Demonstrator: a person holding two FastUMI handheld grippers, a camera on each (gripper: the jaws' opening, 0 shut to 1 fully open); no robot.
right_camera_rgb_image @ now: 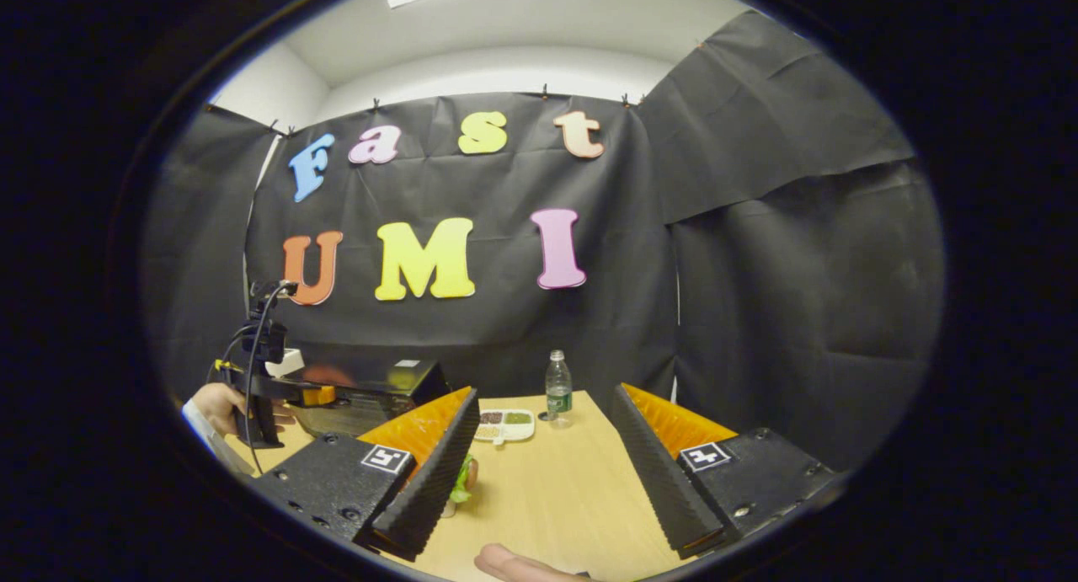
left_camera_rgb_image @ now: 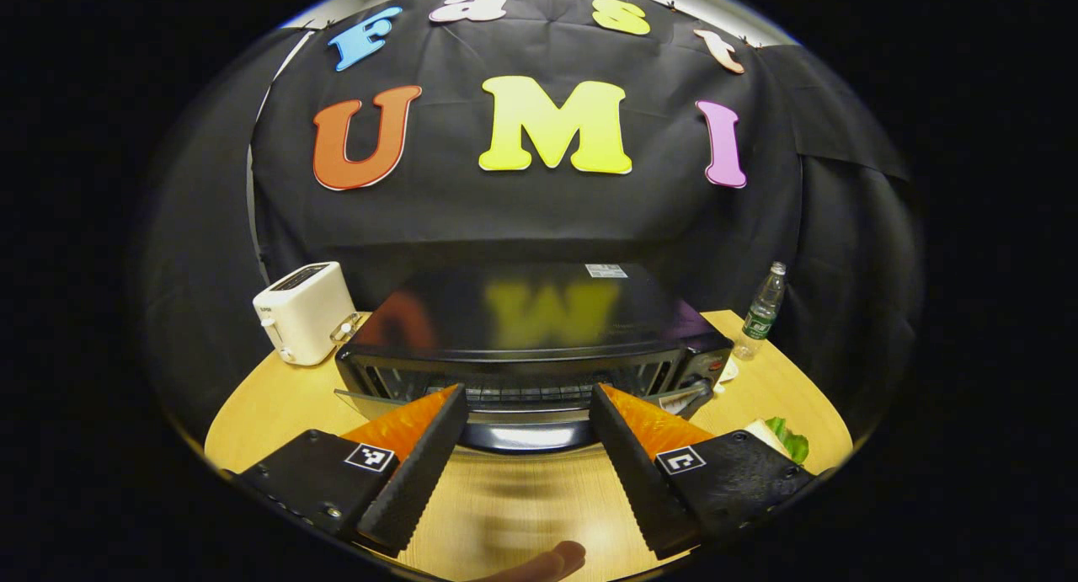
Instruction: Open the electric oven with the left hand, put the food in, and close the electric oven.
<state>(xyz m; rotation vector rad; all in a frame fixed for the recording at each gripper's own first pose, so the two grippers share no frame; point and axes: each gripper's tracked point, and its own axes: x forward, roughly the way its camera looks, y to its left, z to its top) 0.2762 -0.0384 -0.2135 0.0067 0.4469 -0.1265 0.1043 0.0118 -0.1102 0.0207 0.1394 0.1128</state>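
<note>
your left gripper (left_camera_rgb_image: 526, 413), fingers apart, faces the black electric oven's (left_camera_rgb_image: 530, 321) part-open glass door; your right gripper (right_camera_rgb_image: 546, 435), fingers apart, hovers over the round wooden table (right_camera_rgb_image: 556, 489).

Oven (left_camera_rgb_image: 539, 329): glossy black top and body, silver-grey grille bars behind the door, ahead of the left fingers. Toaster (left_camera_rgb_image: 301, 312): cream-white, beyond the left finger. Bottle (left_camera_rgb_image: 762, 312): clear, green label, pale cap, beyond the right finger. Table (left_camera_rgb_image: 522, 498): light wood grain, under both fingers. Right gripper view: white tray (right_camera_rgb_image: 504, 424) with brown and green fillings between the fingers; green leafy food (right_camera_rgb_image: 461, 481) just beside the left finger.
</note>
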